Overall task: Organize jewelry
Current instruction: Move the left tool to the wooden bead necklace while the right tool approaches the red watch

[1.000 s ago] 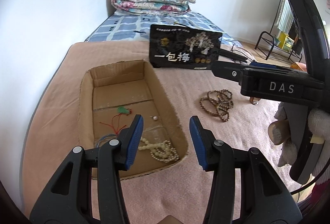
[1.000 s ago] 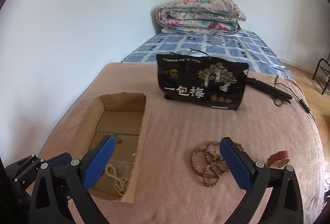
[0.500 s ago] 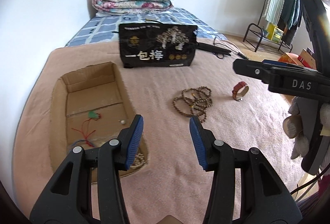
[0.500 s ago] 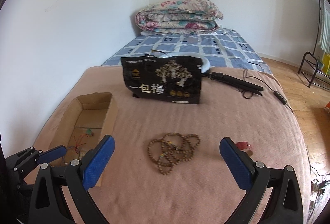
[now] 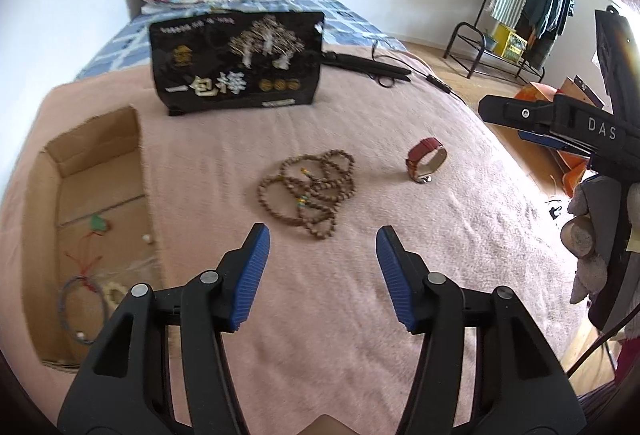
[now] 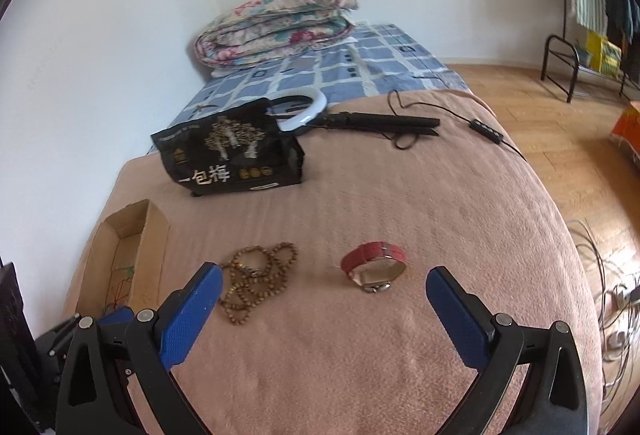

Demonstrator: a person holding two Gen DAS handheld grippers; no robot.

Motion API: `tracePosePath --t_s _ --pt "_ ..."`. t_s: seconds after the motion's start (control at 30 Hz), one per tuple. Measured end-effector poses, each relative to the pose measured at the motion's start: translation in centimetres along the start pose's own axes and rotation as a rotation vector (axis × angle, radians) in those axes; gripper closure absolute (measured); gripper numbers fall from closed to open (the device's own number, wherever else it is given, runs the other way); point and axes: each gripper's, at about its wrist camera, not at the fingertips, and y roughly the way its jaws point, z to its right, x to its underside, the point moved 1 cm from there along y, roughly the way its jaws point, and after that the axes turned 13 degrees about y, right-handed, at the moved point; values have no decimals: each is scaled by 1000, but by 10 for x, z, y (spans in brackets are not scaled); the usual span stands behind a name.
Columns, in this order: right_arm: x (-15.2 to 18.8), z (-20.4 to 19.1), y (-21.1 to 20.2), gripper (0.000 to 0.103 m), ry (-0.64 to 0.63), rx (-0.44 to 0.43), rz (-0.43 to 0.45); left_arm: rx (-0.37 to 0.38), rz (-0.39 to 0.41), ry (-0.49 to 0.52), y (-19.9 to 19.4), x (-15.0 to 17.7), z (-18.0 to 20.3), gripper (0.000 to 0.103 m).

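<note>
Bare pink blanket (image 6: pixel 400 203) between the bead strand tangle (image 5: pixel 310 187) and red-strapped watch (image 6: pixel 374 267), open stretch near the hand-held grippers, cardboard box (image 5: pixel 36 203) walling the left edge, black bag (image 5: pixel 236 63) upright at the far side, black rod and cable (image 6: pixel 384 123) far right

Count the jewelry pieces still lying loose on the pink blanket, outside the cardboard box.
2: the wooden bead strand, tangled near the box, and the red-strapped watch to its right.

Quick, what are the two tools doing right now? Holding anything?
Left tool: open, holding nothing.
Right tool: open, holding nothing.
</note>
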Motion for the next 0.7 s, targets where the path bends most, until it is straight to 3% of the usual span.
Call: tracePosePath --t_s 0.3,0.53,0.6,0.7 --pt "1 22 28 0 58 6 -63 29 -66 -44 41 -3 5 46" --pt "-3 27 56 0 4 77 -63 20 -101 -80 70 -4 -4 46" --pt "-3 28 63 0 -19 93 -56 21 -109 -98 76 -5 -8 37" --pt "-1 28 73 0 -76 123 -41 31 -114 -119 88 -8 -12 36"
